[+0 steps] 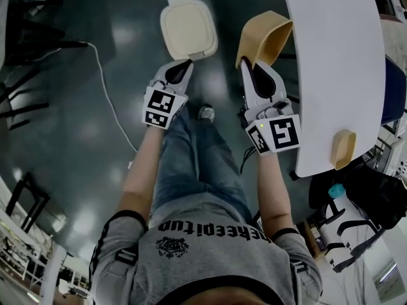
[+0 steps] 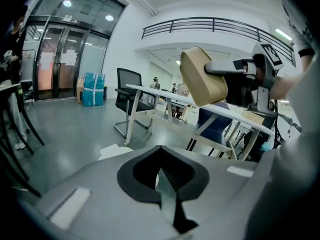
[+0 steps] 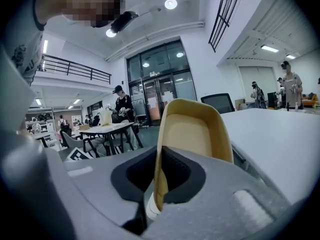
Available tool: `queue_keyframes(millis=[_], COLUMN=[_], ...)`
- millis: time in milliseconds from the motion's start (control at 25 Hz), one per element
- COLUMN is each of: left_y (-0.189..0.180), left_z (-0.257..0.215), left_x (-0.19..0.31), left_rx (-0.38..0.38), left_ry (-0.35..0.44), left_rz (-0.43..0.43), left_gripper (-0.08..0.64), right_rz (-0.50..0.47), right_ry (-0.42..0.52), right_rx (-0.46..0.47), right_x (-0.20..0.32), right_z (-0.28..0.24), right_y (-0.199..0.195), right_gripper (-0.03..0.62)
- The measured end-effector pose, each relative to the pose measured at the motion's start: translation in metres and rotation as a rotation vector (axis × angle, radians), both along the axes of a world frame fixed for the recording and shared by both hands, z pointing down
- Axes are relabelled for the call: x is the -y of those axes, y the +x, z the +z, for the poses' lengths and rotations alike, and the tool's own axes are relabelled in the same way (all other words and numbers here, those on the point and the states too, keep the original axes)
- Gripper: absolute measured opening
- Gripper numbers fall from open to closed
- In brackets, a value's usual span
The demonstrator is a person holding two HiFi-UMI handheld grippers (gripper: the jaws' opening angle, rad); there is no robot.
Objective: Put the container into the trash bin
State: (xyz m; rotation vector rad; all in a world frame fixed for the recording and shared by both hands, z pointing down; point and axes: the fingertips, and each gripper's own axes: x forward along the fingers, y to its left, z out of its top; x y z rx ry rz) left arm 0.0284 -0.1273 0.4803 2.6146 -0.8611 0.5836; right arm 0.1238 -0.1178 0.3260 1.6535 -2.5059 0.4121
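**Container held beside lidded bin**

Tabletop (image 1: 343,75): white, upper right, cut off by the frame. Trash bin (image 1: 187,29): top centre, on the floor, lid down, inside hidden. Container (image 1: 267,35): gripped by one wall in the closed jaws of the right gripper (image 1: 251,62), presumably until the lid is lifted. Left gripper (image 1: 182,66): jaws closed on nothing, pointed at the lid's near edge.

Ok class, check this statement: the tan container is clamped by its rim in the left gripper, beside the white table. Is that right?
Not quite. It is the right gripper, not the left, that clamps the tan container by its rim, beside the white table. The right gripper view shows the rim pinched between its jaws.
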Motion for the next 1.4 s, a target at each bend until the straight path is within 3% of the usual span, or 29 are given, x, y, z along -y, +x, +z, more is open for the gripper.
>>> queue_keyframes(millis=[240, 760, 1400], left_y=[0.006, 0.013, 0.022], left_z=[0.050, 0.144, 0.228], left_x=[-0.006, 0.006, 0.024], left_rx=[0.049, 0.145, 0.254], left_ry=[-0.056, -0.098, -0.186], left_rz=[-0.033, -0.150, -0.234], left_gripper=[-0.002, 0.002, 0.011], right_rz=[-0.021, -0.054, -0.083], right_ry=[-0.020, -0.050, -0.085], right_rx=[0.017, 0.029, 0.006], right_x=[-0.007, -0.020, -0.026], right_z=[0.025, 0.079, 0.126], right_y=[0.004, 0.009, 0.020], right_gripper=[0.009, 0.009, 0.009])
